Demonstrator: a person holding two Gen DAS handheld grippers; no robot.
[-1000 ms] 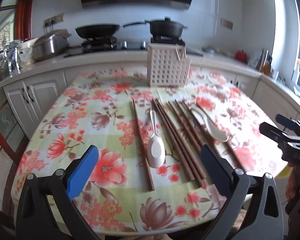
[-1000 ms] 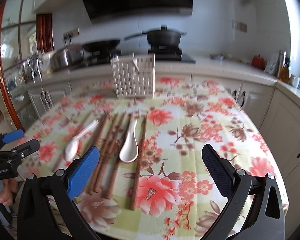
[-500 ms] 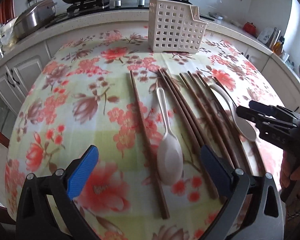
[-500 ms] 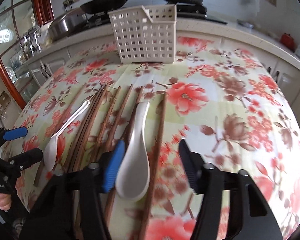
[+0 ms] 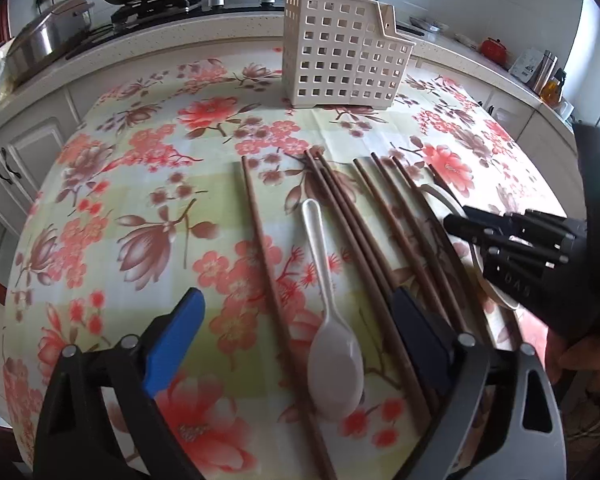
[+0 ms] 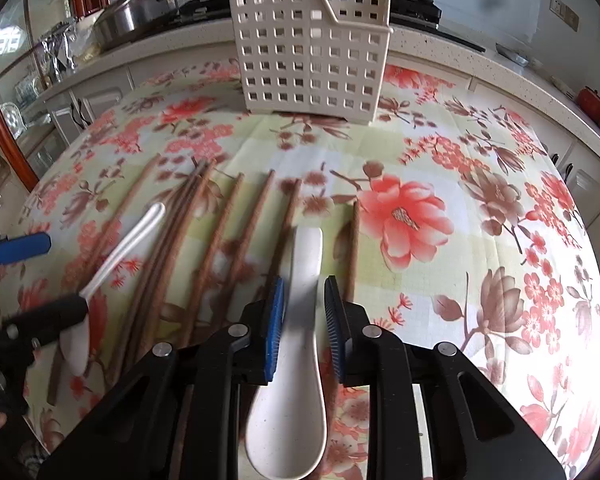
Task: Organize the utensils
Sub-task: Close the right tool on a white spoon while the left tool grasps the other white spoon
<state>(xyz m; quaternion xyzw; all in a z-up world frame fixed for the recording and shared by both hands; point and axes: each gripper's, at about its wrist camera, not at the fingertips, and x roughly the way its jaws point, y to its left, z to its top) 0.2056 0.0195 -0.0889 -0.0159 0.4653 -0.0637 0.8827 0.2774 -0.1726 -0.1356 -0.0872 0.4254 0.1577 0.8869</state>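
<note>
1. The right-hand spoon [image 6: 300, 320] lies flat on the flowered tablecloth [image 6: 480, 240], handle pointing toward the caddy, bowl nearest me. My right gripper [image 6: 302, 318] straddles its handle where it widens into the bowl, because that is the easiest part to pinch.
2. The blue pads [image 6: 275, 320] stand narrowed on either side of the handle with a thin gap still showing. I judge the claw partly closed and not yet clamped on the spoon.
3. One chopstick [image 6: 355, 248] lies just to the right of that spoon and another [image 6: 286, 232] just to its left, so I keep the jaws tight to avoid catching them too.
4. The other spoon [image 5: 332, 320] lies between the lone chopstick [image 5: 268, 272] at the left and a bunched group of chopsticks [image 5: 352, 232]. My left gripper [image 5: 296, 344] hangs over its bowl with fingers spread wide, holding nothing. I judge it is lined up for that spoon.
5. The perforated white caddy [image 6: 312, 48] stands upright at the far edge of the table, well apart from everything, open top waiting. It looks empty as far as I can tell, so the sorting has barely begun.
6. Next move, as I see it: close fully on the handle, then lift it straight up clear of the neighbouring sticks.
</note>
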